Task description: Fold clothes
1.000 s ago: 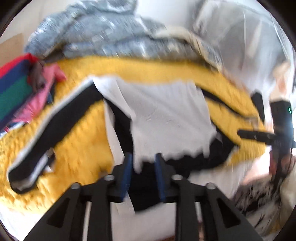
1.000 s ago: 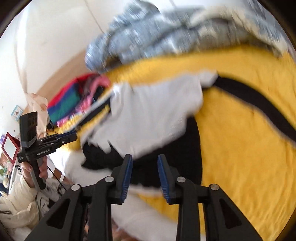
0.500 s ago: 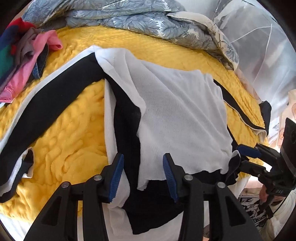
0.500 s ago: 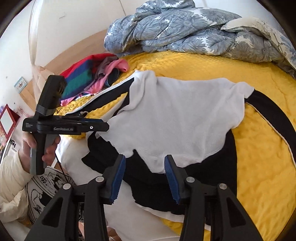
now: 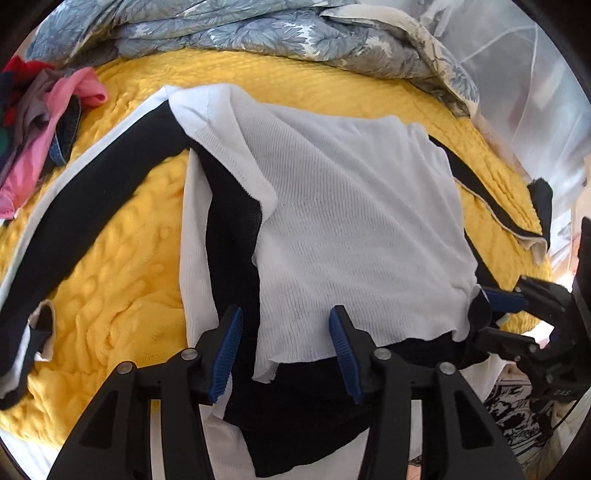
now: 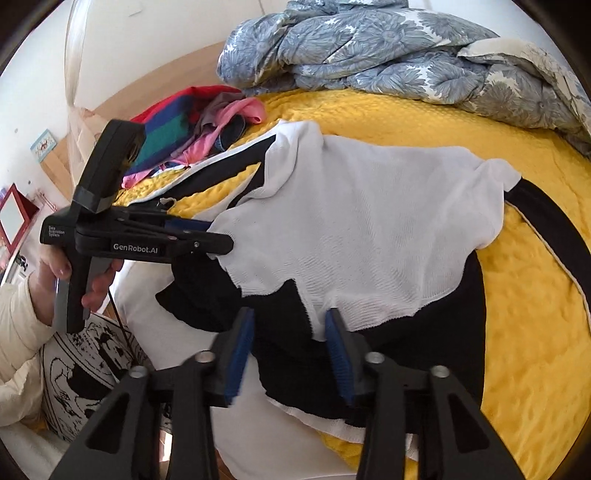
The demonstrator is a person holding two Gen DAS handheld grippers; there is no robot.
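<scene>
Black-and-white garment (image 5: 354, 229) spread on yellow bedspread (image 5: 122, 295); grey floral duvet (image 5: 258, 33) far, clothes pile (image 5: 44, 122) far left. Left gripper (image 5: 286, 354) opening, right gripper (image 6: 288, 350) closing, both astride hem, gripping nothing. Right view alone shows hand (image 6: 55, 273).

The garment (image 5: 354, 229) lies spread on the bedspread (image 5: 122, 280) (duvet (image 5: 258, 33) behind, clothes pile (image 5: 44, 122) left)

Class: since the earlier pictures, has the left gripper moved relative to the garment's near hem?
Yes. The left gripper has closed in on the black-and-white garment, now at its near-left corner, jaws opening.
</scene>
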